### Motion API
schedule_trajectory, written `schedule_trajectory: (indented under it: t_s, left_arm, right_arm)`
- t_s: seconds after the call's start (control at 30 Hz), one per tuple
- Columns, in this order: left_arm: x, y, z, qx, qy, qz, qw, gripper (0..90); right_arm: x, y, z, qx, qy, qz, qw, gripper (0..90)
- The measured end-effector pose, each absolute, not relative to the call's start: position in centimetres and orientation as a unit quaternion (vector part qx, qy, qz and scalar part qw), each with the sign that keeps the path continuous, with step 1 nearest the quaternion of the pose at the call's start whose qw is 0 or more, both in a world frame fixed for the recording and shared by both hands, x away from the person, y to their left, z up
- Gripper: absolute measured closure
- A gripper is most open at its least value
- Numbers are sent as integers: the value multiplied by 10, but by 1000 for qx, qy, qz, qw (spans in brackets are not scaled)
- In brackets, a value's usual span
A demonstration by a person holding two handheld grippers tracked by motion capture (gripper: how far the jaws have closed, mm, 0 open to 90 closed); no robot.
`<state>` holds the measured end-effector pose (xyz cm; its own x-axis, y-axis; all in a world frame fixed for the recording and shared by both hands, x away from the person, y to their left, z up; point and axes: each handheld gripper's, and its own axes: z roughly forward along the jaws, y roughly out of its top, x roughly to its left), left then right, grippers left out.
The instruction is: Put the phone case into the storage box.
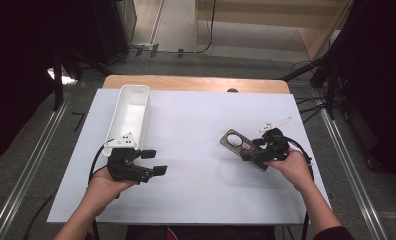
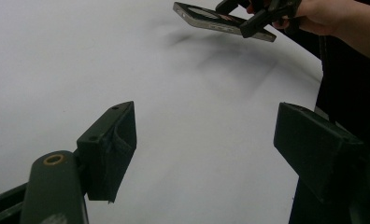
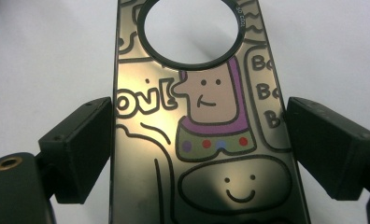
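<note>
White sheet covers the wooden surface [image 1: 196, 150], and grey floor with dark stands lies around it. At the right side, the right gripper [image 1: 258, 150] is clamped on a flat dark metal plate with a round hole and cartoon drawings [image 3: 206, 135]; its two black jaws press on the long edges of the plate. In the left gripper view the plate [image 2: 220, 21] appears lifted a little above the sheet, tilted, with its shadow under it. At the left side, the left gripper [image 1: 153, 162] rests low over the sheet with jaws well apart and nothing between them. Just behind this gripper stands a long white plastic tray [image 1: 131, 117], well apart from the plate.
</note>
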<state>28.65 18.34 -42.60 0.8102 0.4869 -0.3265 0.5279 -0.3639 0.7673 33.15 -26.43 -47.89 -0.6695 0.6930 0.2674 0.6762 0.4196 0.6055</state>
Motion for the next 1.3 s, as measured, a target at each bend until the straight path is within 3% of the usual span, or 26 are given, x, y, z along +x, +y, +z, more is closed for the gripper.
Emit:
schedule_trajectory:
  t_s: [1.3]
  left_arm:
    - [312,152,-418,823,318,-30,470,216]
  right_arm:
    - [339,-227,-472,487,774,403,-31,100]
